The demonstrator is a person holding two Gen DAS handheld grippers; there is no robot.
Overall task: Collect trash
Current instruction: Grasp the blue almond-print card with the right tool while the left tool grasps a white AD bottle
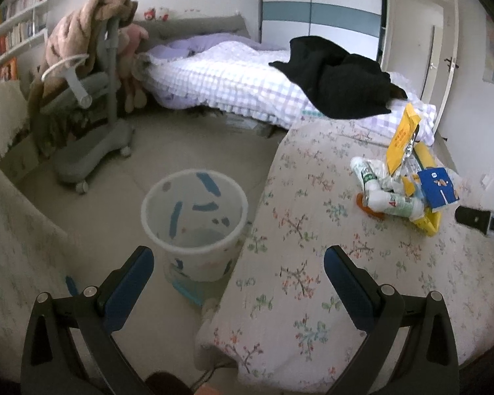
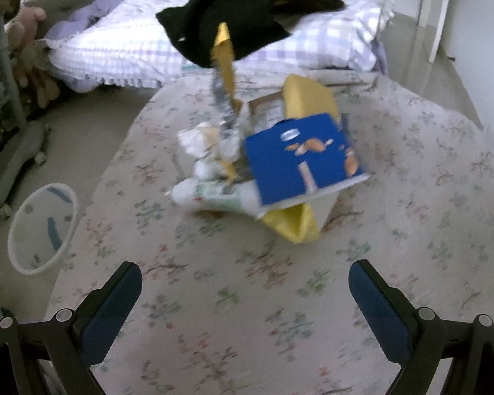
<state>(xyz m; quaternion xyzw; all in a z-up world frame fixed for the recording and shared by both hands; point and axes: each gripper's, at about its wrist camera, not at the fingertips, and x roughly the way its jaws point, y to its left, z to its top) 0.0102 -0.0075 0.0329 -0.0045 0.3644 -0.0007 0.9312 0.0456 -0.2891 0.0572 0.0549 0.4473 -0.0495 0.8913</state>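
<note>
A pile of trash sits on a table with a floral cloth (image 2: pixel 233 296): a blue carton (image 2: pixel 304 161), yellow packaging (image 2: pixel 296 223), a white-green bottle (image 2: pixel 214 194) and a tall yellow wrapper (image 2: pixel 225 62). The pile also shows in the left wrist view, with the blue carton (image 1: pixel 438 187) and bottles (image 1: pixel 392 202). A white bin (image 1: pixel 194 217) stands on the floor left of the table; it also shows in the right wrist view (image 2: pixel 42 227). My left gripper (image 1: pixel 238 260) is open and empty above the bin's near side. My right gripper (image 2: pixel 245 279) is open and empty, short of the pile.
A bed with a checked quilt (image 1: pixel 233 79) and black clothing (image 1: pixel 339 79) lies behind the table. A grey rolling chair (image 1: pixel 92 125) draped with a blanket stands at the left. A black device (image 1: pixel 477 219) shows at the table's right edge. Wardrobe doors (image 1: pixel 319 10) stand at the back.
</note>
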